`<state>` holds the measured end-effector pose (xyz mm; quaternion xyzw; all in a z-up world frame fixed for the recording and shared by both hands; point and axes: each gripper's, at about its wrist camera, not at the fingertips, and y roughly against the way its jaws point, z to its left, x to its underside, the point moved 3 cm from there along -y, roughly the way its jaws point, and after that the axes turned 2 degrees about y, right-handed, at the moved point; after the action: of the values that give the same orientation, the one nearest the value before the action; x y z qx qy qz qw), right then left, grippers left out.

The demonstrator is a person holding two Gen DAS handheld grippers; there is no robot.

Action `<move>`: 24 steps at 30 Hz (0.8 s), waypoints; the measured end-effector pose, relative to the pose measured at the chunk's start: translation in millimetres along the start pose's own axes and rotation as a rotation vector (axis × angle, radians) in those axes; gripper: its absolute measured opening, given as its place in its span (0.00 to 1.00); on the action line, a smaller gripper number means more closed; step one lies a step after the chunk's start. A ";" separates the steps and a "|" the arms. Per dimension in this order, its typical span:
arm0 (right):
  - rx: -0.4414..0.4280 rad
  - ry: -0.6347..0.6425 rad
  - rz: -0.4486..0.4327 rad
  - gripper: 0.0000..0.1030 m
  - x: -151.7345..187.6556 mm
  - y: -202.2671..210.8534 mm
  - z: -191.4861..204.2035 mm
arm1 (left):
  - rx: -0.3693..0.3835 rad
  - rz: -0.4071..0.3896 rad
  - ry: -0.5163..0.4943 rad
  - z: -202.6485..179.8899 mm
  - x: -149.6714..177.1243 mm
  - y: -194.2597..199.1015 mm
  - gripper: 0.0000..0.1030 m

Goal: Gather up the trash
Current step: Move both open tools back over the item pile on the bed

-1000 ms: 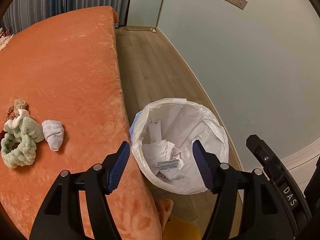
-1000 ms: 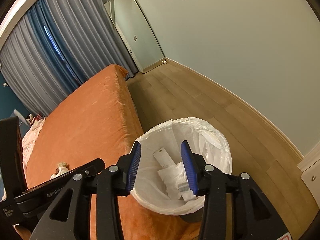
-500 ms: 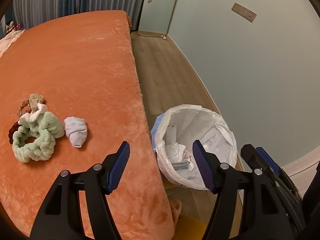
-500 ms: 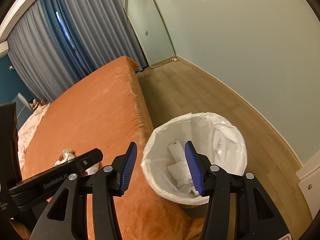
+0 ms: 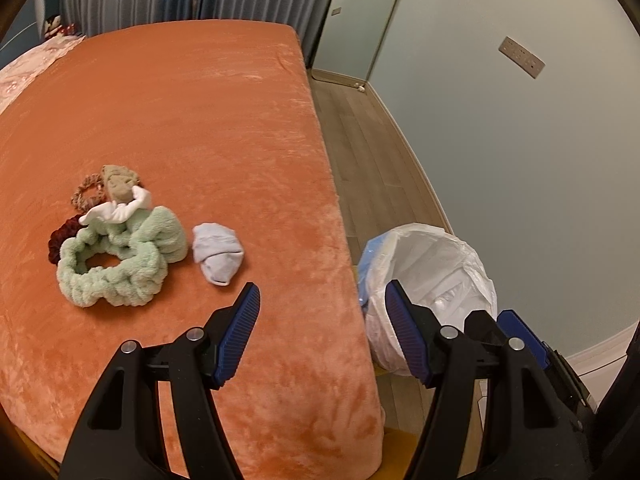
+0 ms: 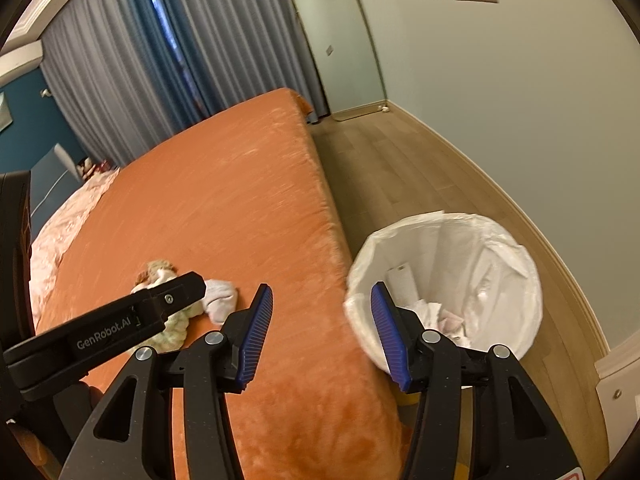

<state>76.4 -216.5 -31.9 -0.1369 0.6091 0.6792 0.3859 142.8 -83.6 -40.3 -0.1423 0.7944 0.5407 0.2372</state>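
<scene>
Left gripper (image 5: 322, 320) spread wide, nothing held, hovering over the edge of the orange bed (image 5: 192, 112). On the bed, ahead of its left finger: crumpled white tissue wad (image 5: 218, 254), just beside a green scrunchie (image 5: 116, 260) with more hair ties behind that. Lined trash bin (image 5: 432, 264) on the floor right of the bed, partly behind the right finger. Right wrist view: right gripper (image 6: 322, 322) also spread, empty, straddling the bed's edge. Bin (image 6: 452, 280) right of the bed with paper scraps inside; wad (image 6: 220, 294) on the bed, partly hidden behind the left gripper's finger.
</scene>
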 end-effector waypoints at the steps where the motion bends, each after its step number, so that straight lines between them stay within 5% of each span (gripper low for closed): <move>1: -0.004 0.007 0.004 0.49 1.2 -1.0 4.9 | -0.003 -0.001 0.008 5.6 0.0 1.2 0.60; 24: -0.084 0.159 0.108 0.57 36.6 -44.1 123.3 | -0.123 0.014 0.264 170.1 12.7 15.9 0.60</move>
<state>117.6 -90.2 -60.5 -0.1735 0.6155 0.7108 0.2931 162.3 80.3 -86.0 -0.2210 0.7852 0.5664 0.1176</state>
